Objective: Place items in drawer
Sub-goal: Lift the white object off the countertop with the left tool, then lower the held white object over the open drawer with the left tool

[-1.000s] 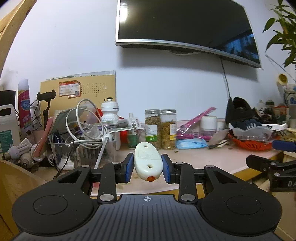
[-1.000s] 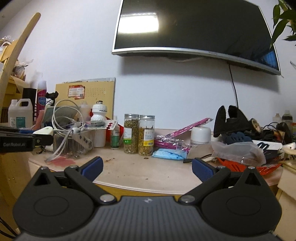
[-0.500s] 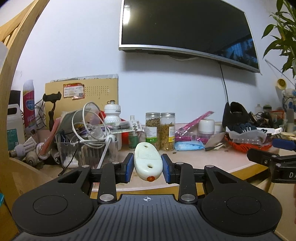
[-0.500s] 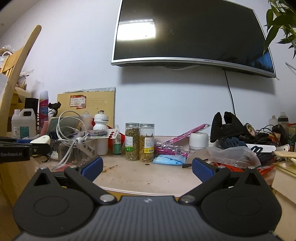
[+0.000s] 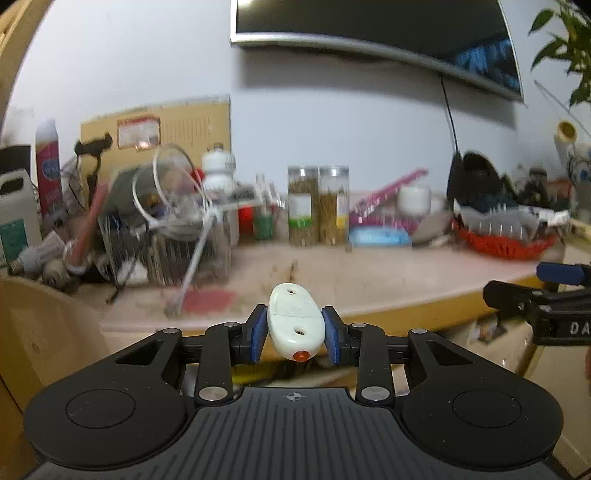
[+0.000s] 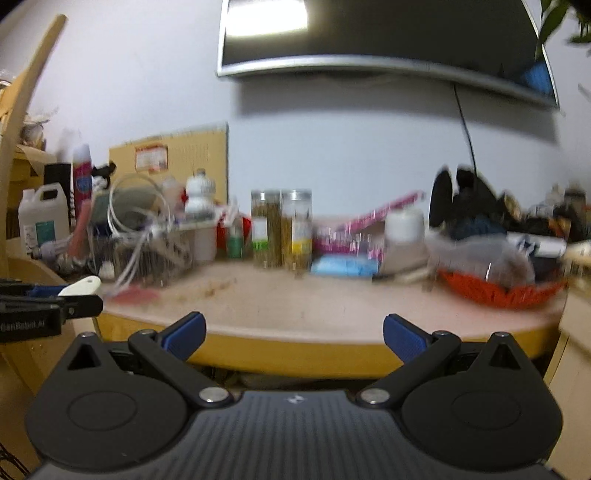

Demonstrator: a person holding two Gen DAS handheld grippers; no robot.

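My left gripper (image 5: 294, 332) is shut on a small white oval device (image 5: 294, 325) with an orange dot at its near end, held in front of the table edge. From the right wrist view the same device (image 6: 82, 285) pokes out of the left gripper at the far left. My right gripper (image 6: 294, 334) stands wide open with nothing between its blue pads (image 6: 184, 334), just before the yellow table edge (image 6: 295, 356). It also shows at the right edge of the left wrist view (image 5: 543, 299). No drawer is clearly visible. Both views are motion-blurred.
The pink tabletop (image 5: 369, 273) holds two herb jars (image 5: 317, 205), a wire basket of cables (image 5: 177, 236), a blue pack (image 5: 380, 236), a red basket (image 5: 506, 247) and bottles at the left (image 5: 48, 173). A wall monitor (image 5: 369, 22) hangs above. Light cabinet fronts (image 6: 572, 369) stand at the right.
Both views have tilted downward and moved closer to the table, which now sits higher in frame. The left gripper still holds the white device; the right stays open.
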